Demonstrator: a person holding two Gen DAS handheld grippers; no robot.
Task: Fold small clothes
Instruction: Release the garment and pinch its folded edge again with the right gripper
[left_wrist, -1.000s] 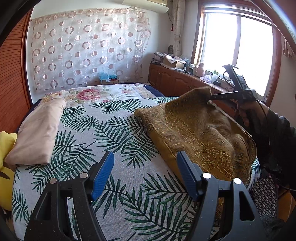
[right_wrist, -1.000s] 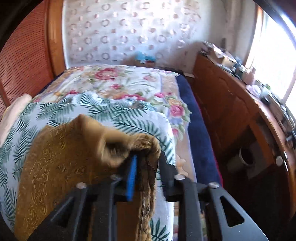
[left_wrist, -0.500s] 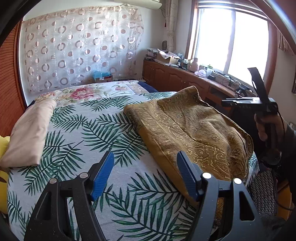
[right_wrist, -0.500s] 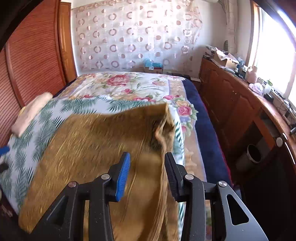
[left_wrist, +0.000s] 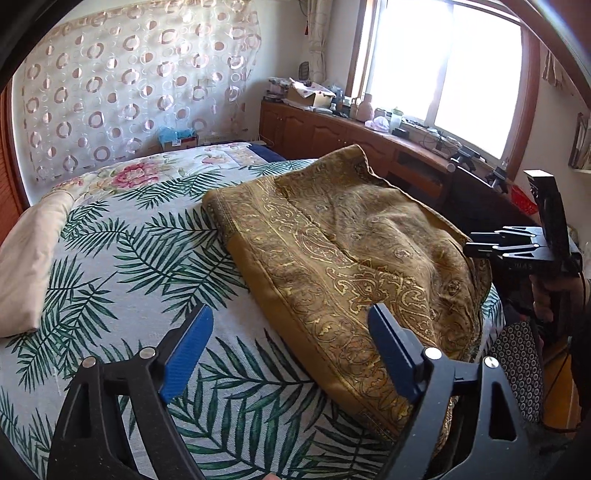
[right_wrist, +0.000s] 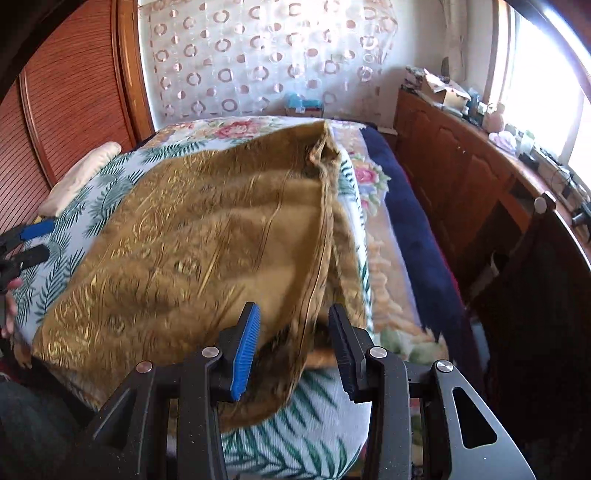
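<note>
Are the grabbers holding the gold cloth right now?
No. The left gripper is opening over the bed, empty; the right gripper is open above the gold cloth, not pinching it.

I see a bed (left_wrist: 122, 258) spread with a palm-leaf sheet, and a folded beige cloth (left_wrist: 29, 258) lying at its left edge. A sheer curtain (left_wrist: 129, 92) with ring patterns hangs behind it. A long wooden cabinet (right_wrist: 461, 166), its top cluttered, runs under the bright window (left_wrist: 443, 74).
</note>
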